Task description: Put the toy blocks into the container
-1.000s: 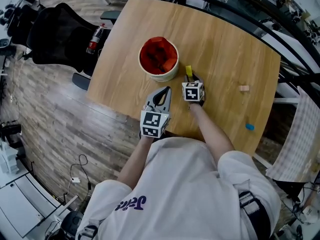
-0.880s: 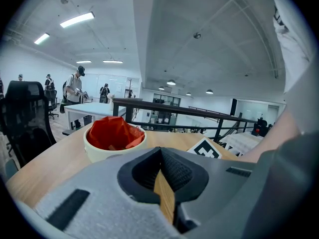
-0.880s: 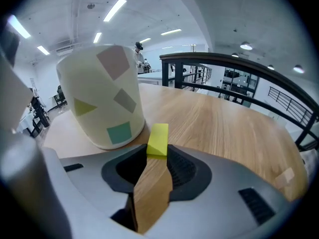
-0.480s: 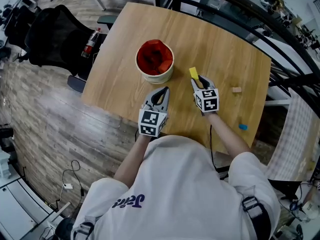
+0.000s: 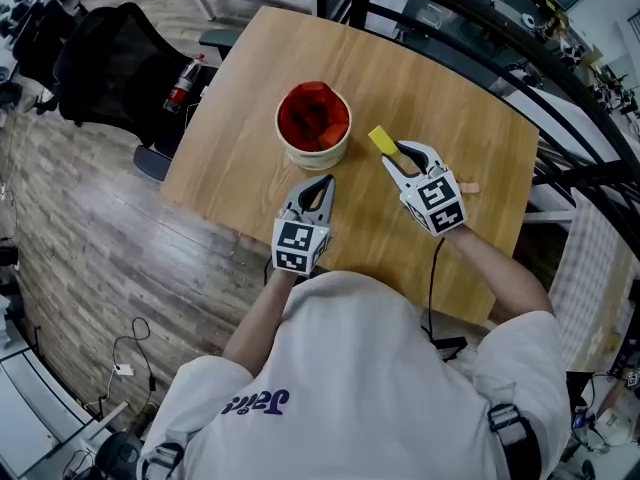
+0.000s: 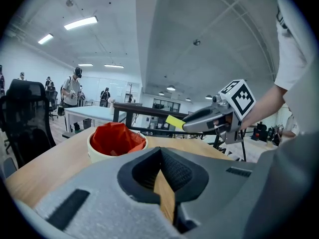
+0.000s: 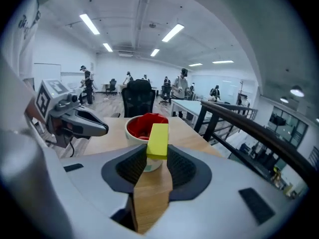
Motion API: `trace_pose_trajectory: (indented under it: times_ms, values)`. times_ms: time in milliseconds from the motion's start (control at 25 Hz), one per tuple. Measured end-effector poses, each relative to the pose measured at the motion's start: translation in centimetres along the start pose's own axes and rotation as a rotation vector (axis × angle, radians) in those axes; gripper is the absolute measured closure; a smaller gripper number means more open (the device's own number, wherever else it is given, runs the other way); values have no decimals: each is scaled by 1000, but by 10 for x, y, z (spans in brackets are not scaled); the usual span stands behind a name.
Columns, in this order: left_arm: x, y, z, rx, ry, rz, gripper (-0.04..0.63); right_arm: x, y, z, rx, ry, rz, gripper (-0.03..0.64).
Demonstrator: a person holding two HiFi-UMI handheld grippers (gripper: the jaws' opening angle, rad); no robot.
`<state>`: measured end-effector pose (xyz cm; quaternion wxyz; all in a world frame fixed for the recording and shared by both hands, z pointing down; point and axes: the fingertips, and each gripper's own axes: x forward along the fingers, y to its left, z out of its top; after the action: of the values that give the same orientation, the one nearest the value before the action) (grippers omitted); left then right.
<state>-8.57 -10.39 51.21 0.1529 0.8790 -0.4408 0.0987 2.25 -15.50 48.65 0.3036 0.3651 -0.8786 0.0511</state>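
Yellow block (image 5: 378, 139) partly within right gripper (image 5: 396, 154)

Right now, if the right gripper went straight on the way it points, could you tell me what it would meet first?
Probably the round cream container with red lining: it stands directly beyond the yellow rectangular block that the right gripper holds, though depth is unclear.

Wood table (image 5: 250, 118): container (image 5: 315, 155), small tan block (image 5: 470, 187).

Right tongs (image 5: 393, 154) aloft, clamped on the yellow block (image 5: 377, 139); left tongs (image 5: 322, 181) lower, closed, empty.
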Motion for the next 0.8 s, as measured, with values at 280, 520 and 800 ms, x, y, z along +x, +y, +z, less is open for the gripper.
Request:
trace_pose_trajectory:
  times_ms: [280,520,800]
  values:
    - [-11,16,-2,-16,-6,41,588,17,17,41,-270,24,139,485]
    - [-16,24,-3,-28,-6,69,588,59,27,64,-490,37,234,485]
    - [-21,30,-8,-44,-4,82,588,121,50,50,-589,184,352,485]
